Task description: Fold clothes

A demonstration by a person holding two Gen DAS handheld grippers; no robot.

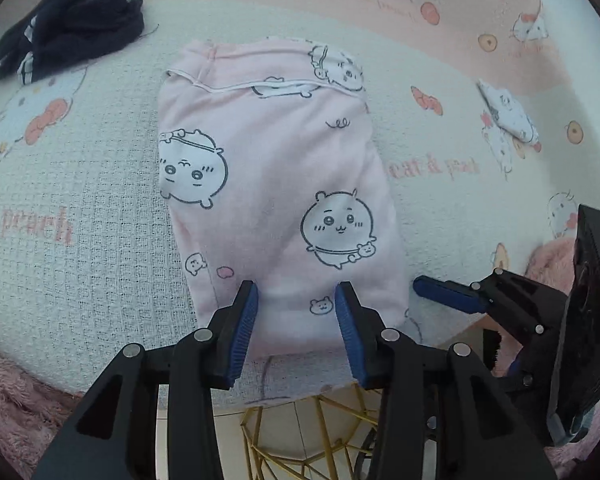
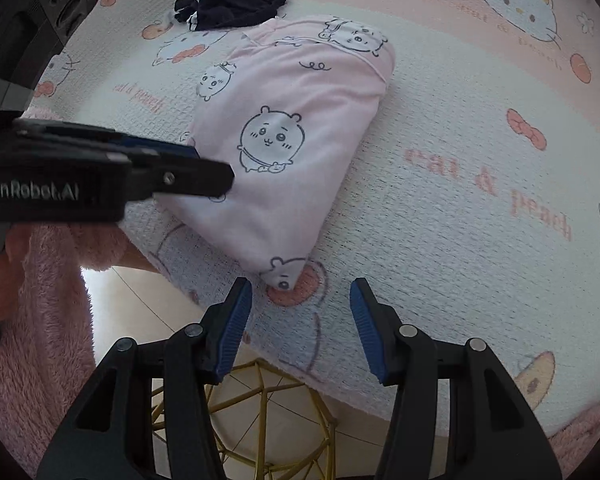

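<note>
The left gripper (image 1: 296,300) hovers with jaws apart over the near edge of the folded pink garment (image 1: 276,184) on the table (image 1: 100,240), the right gripper (image 2: 300,300) likewise parted just beside its near corner.

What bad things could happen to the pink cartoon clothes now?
1. The folded pink garment lies right at the near edge of the table cover, so a nudge might push it off.
2. The left tool stands open over its near hem, and closing there could bunch up the neat fold.
3. The right tool beside its corner could snag it.
</note>
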